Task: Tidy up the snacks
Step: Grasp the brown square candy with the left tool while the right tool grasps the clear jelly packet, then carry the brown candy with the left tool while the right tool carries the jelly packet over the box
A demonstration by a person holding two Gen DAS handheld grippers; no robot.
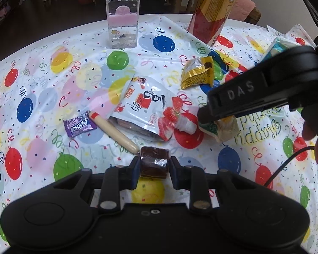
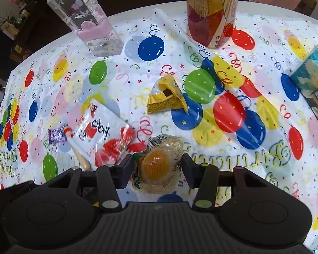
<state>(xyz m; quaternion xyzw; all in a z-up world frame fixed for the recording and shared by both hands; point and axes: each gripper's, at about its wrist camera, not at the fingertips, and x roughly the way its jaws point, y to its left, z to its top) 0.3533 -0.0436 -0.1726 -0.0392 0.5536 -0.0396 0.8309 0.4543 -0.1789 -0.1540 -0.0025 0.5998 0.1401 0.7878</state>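
Sausage stick diagonal, red tip far-left (flat)

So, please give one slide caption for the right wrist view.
Right gripper straddles a clear-wrapped orange jelly snack on the balloon-print tablecloth.

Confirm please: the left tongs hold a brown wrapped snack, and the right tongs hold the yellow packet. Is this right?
One part is wrong. The right tongs do not hold the yellow packet; it lies alone on the tablecloth further ahead. As the right wrist view shows, they sit around a clear packet with an orange centre. The left tongs do hold the brown wrapped snack.
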